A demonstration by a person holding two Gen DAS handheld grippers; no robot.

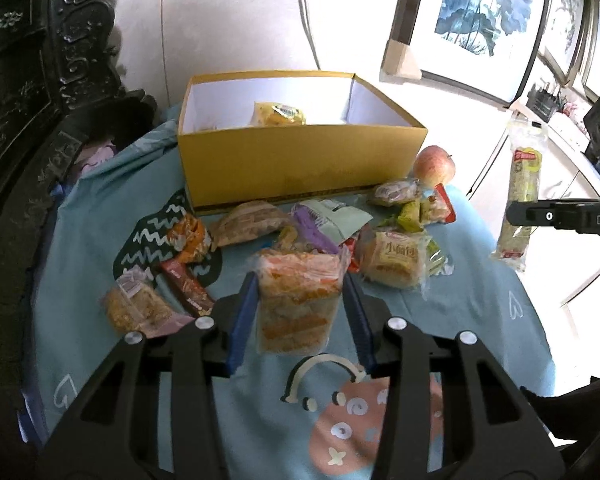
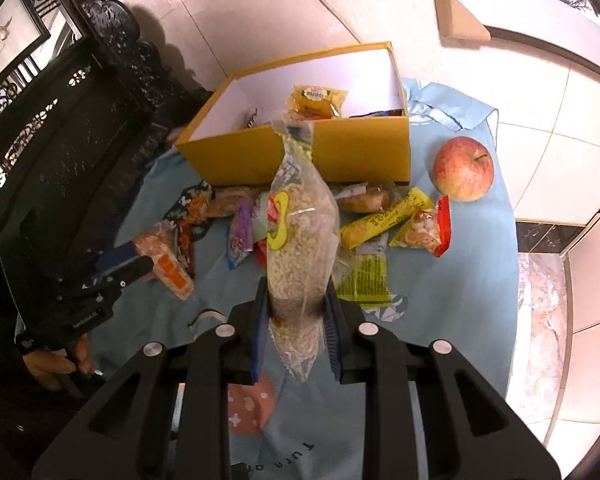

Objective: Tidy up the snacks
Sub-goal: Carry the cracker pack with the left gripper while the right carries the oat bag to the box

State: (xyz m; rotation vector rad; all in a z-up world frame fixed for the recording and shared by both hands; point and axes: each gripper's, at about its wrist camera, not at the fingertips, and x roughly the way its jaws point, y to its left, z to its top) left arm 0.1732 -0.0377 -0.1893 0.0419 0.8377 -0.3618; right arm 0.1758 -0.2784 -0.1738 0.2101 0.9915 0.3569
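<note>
Left gripper (image 1: 300,304) — blue pads closed on a clear-wrapped cake slice (image 1: 298,300) with orange and pale layers, held above the blue cloth (image 1: 480,320). The right wrist view shows the same packet from the side, pinched at the left edge of the snack pile.

Right gripper (image 2: 296,328) — jaws narrow, clamped on the lower end of a long clear bag of puffed rice (image 2: 300,240). The bag stands up and away from the camera, its top reaching in front of the near wall of the yellow box (image 2: 364,152). In the left wrist view this bag hangs off the right side of the table, clear of the cloth.

Yellow box: open, white inside, at the far side of the cloth. It holds a yellow-wrapped snack (image 2: 316,100) against the far wall (a dark thin item lies at its right end, too small to name).

Loose pile just near of the box: a small bread packet (image 1: 396,260), a purple pouch (image 2: 240,236), a yellow-green bar (image 2: 384,220), a red-edged nut packet (image 2: 424,228), a brown bar (image 1: 188,292). An apple (image 2: 462,168) sits right of the box, apart from the wrappers.

A hand (image 2: 56,364) grips the left tool's handle at the near left.
</note>
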